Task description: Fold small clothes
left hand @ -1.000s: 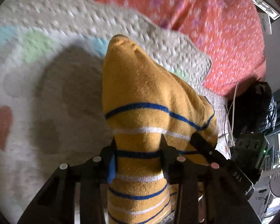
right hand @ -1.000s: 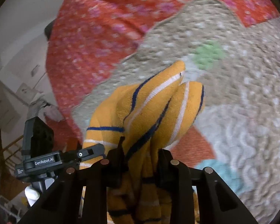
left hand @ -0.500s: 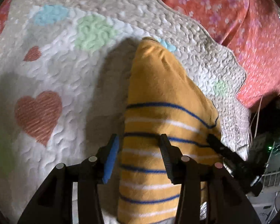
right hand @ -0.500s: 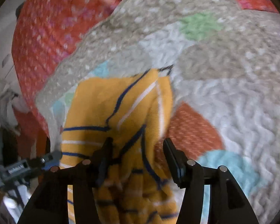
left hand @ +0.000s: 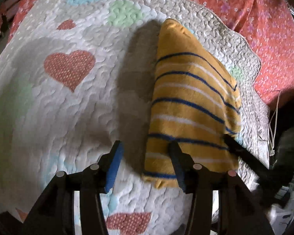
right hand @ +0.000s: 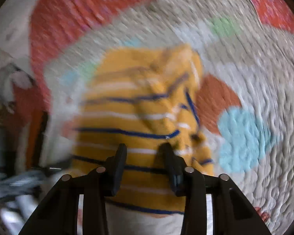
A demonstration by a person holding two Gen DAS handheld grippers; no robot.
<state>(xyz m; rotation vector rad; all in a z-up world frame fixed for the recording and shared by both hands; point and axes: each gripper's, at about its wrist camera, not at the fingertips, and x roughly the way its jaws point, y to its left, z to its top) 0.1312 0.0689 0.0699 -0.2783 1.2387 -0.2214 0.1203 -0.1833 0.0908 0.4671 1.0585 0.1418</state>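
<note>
One quilt point(left hand: 72, 117), with hearts and pale patches, over one red flowered sheet point(left hand: 274, 39). One yellow striped garment point(left hand: 192, 105), folded, lying near the quilt's right edge. My left gripper point(left hand: 145, 154): jaws opening, spread, pinching nothing, right finger over the cloth. My right gripper point(right hand: 144, 154): jaws closing above the garment; blur hides any contact.
</note>
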